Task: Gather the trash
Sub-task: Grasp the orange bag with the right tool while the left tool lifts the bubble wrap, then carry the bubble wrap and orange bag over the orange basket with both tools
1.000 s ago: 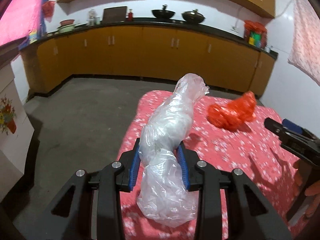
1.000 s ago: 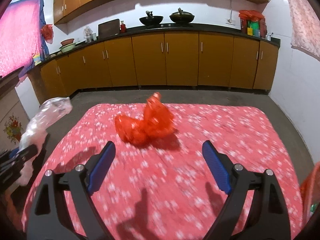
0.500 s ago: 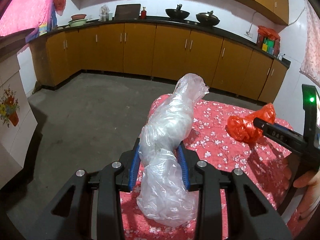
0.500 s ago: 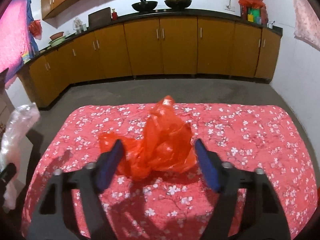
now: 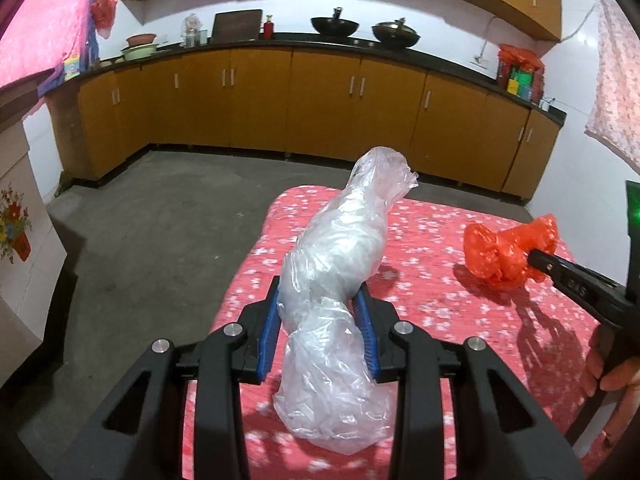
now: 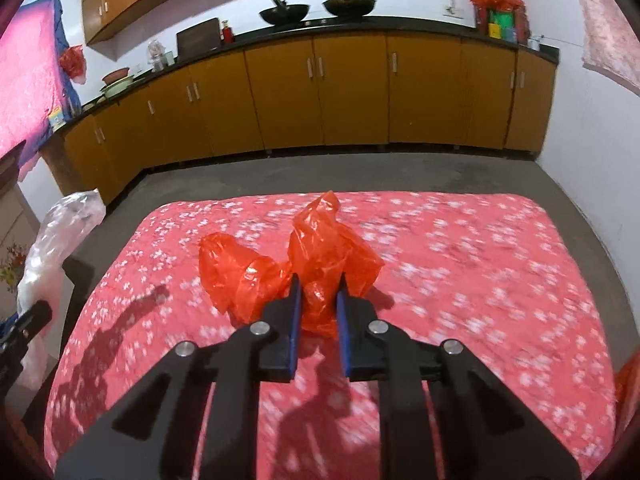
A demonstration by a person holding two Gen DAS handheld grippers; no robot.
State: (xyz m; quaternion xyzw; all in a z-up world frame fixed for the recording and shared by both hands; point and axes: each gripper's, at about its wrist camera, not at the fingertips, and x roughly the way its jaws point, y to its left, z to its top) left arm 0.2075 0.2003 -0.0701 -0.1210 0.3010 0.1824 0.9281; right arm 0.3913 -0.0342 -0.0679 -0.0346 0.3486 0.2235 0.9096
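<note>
Closing on a crumpled red plastic bag (image 6: 308,264), your right gripper (image 6: 318,308) has its blue pads either side of the film, which already bunches in the narrow gap between them at the middle of a bed (image 6: 480,280) spread with a red flowered cover. The jaws come at the bag low and from the near side, probably so the loose plastic gathers into one pinch instead of sliding off.

Your left gripper (image 5: 320,332) is clamped around the waist of a clear plastic bag (image 5: 340,276), held upright above the bed's left edge with its twisted top pointing toward the kitchen cabinets (image 5: 320,100). Held up and to one side like that, it stays out of the right hand's way, and the slack lower half hangs free below the pads.

Neither bag shows anything solid inside; both look like empty, scrunched film. No bin or sack to take them appears in either view, so where the trash will go cannot be told. Two dark woks (image 6: 316,6) sit on the far counter.
</note>
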